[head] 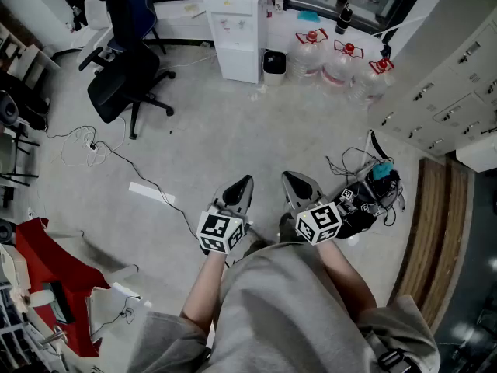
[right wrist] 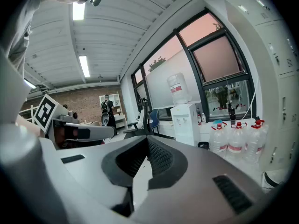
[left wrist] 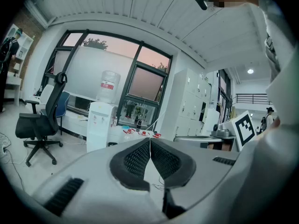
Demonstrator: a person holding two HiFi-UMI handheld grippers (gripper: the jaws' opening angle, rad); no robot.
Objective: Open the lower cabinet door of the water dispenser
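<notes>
White dispenser (head: 237, 29) stands across the floor by the window wall, well apart from both grippers. Its lower door (head: 231, 59) looks closed, though it is small and hard to read from here. A black bin (head: 274, 62) sits just beside the dispenser, bottles (head: 335, 62) stand further right, and a chair (head: 124, 76) is to its left. The left gripper (head: 244, 182) and right gripper (head: 290, 179) are held side by side near the person's body. Each has its jaws pressed together on nothing and points roughly toward the dispenser.
</notes>
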